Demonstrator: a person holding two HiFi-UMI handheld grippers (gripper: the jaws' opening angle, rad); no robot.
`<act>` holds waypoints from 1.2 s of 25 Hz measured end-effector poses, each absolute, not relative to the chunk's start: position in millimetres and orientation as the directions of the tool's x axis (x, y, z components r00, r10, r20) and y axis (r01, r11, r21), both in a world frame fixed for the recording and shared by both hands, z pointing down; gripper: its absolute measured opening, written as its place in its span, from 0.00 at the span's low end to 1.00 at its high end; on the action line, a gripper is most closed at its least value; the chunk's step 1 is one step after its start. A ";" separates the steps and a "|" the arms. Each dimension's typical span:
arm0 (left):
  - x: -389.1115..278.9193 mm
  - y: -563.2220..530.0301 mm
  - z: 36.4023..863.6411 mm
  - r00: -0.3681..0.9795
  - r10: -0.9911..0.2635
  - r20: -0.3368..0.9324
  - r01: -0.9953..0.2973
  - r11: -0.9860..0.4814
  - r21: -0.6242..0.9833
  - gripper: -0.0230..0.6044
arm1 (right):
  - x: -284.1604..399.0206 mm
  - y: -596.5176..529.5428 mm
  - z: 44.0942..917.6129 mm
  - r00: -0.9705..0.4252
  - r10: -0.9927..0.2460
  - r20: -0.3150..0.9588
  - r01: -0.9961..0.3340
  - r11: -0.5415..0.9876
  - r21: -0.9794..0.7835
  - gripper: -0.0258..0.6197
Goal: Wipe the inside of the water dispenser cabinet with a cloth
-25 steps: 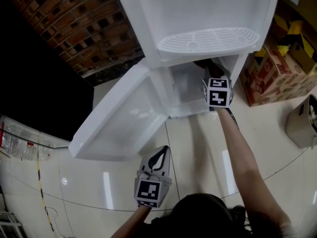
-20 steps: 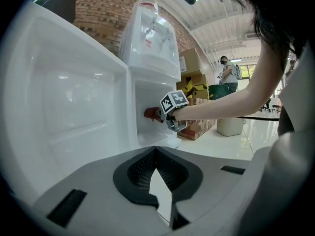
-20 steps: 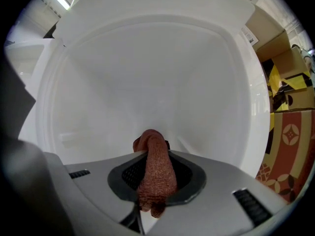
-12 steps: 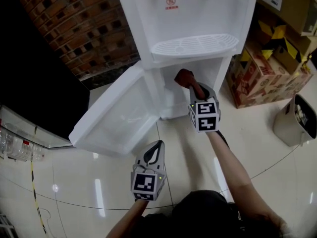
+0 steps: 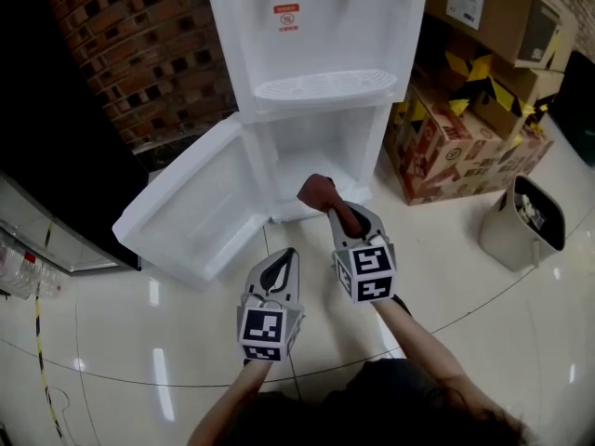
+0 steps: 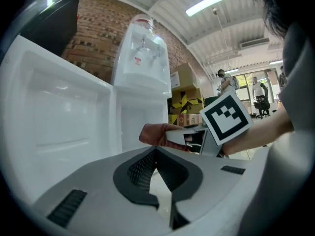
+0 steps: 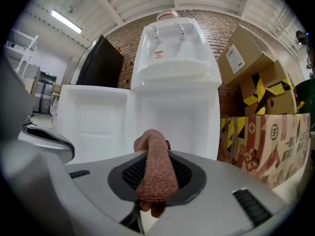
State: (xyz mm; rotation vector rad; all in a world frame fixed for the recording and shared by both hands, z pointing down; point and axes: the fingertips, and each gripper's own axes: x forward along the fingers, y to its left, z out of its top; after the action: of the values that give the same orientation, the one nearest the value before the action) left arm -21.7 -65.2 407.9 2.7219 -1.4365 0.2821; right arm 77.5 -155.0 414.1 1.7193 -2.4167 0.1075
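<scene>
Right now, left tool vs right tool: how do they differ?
1. Load: the right tool is shut on the reddish-brown cloth; the left tool is shut with nothing between its jaws.
2. Position: the right tool sits further forward, nearer the open cabinet; the left tool hangs back beside it over the floor.
Shared: both point toward the water dispenser, and both are outside the cabinet.

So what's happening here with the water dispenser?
A person is working with a hand-held gripper in each hand. The right hand-held gripper is shut on a reddish-brown cloth and holds it in front of the open cabinet under the white water dispenser, not inside it. The cabinet's door stands wide open to the left. The left hand-held gripper is shut, holds nothing, and sits nearer the person.
</scene>
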 end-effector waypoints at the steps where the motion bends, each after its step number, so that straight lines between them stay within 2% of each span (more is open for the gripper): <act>1: -20.0 -62.8 405.0 0.552 -0.814 0.178 -0.822 -0.567 -0.044 0.01 | 75.7 -148.4 414.6 -0.327 -0.928 0.178 -0.941 0.337 0.033 0.16; 9: -19.4 -46.7 402.8 0.537 -0.832 0.142 -0.836 -0.547 -0.044 0.01 | 62.0 -109.1 419.7 -0.365 -0.917 0.163 -0.930 0.368 -0.012 0.16; 30: -12.5 -42.8 426.4 0.509 -0.844 0.166 -0.856 -0.517 -0.005 0.01 | 70.4 -75.7 433.5 -0.387 -0.904 0.183 -0.922 0.384 -0.054 0.15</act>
State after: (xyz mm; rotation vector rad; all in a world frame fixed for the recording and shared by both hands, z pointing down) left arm -12.5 -42.8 426.4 2.6614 -1.5016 0.2269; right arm 70.4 -75.7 433.5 1.6633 -2.5088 0.2215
